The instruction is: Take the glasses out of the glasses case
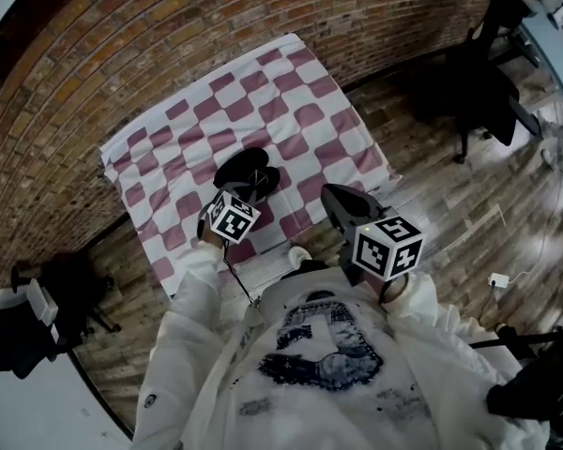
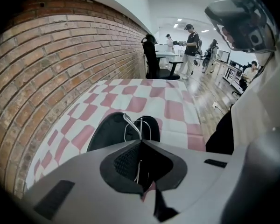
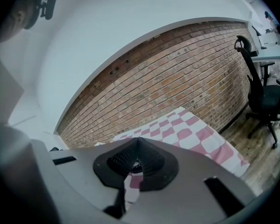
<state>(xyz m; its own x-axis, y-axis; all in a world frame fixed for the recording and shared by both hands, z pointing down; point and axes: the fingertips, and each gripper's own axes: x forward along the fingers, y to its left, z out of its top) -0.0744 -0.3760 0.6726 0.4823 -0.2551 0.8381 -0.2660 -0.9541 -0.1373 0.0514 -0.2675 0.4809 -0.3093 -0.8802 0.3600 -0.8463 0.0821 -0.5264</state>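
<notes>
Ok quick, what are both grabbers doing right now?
Left gripper: fingers closed on the thin wire glasses.
Right gripper: fingers closed, holding nothing.

Soft, even indoor light, with ceiling lamps (image 2: 179, 20) glowing far off. The fisheye bends the brick wall (image 2: 60, 69), corners fall black, and the nearest surfaces blur.

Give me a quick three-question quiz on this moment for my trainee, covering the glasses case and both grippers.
1. True or false: the left gripper is shut on the thin wire frame of the glasses.
2. The black glasses case lies: A) closed on the wooden floor; B) open on the pink-and-white checked cloth; C) on an office chair.
3. Fill in: the right gripper holds ____.
Key: 1 true; 2 B; 3 nothing, jaws together.
</notes>
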